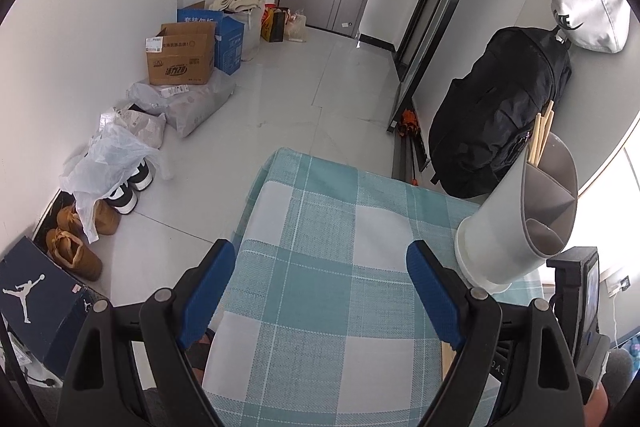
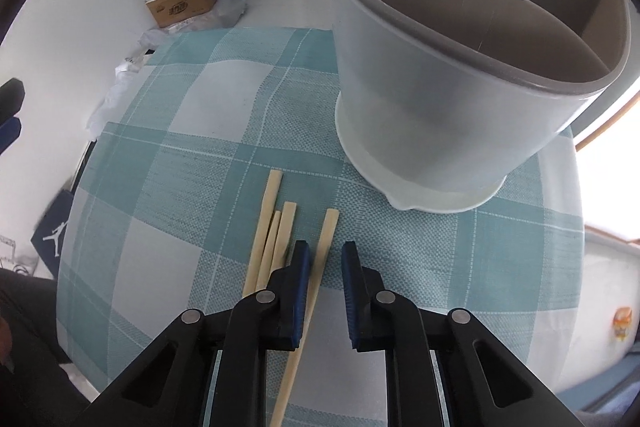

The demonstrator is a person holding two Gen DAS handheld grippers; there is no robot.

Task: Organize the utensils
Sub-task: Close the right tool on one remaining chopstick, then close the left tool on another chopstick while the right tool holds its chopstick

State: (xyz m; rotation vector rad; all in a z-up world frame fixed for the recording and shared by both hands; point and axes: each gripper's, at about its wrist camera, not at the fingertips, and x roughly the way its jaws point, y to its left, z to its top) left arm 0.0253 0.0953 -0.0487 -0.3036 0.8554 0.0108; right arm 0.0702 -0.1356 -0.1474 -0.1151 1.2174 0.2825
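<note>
A white utensil holder (image 2: 440,99) with grey inner compartments stands on the checked teal tablecloth (image 2: 192,155). In the left wrist view the holder (image 1: 516,223) is at the right, with wooden chopsticks (image 1: 540,135) sticking out of its far compartment. Several loose chopsticks (image 2: 270,227) lie on the cloth in front of it. One chopstick (image 2: 330,223) lies between the fingers of my right gripper (image 2: 326,253), close to the left pad, and a gap shows on its right side. My left gripper (image 1: 320,251) hangs wide open over the cloth, holding nothing.
The table's far edge (image 1: 312,157) drops to a grey tiled floor. Cardboard boxes (image 1: 180,57), plastic bags (image 1: 108,155), shoes (image 1: 76,247) and a dark shoe box (image 1: 36,303) line the left wall. A black backpack (image 1: 496,115) hangs behind the holder.
</note>
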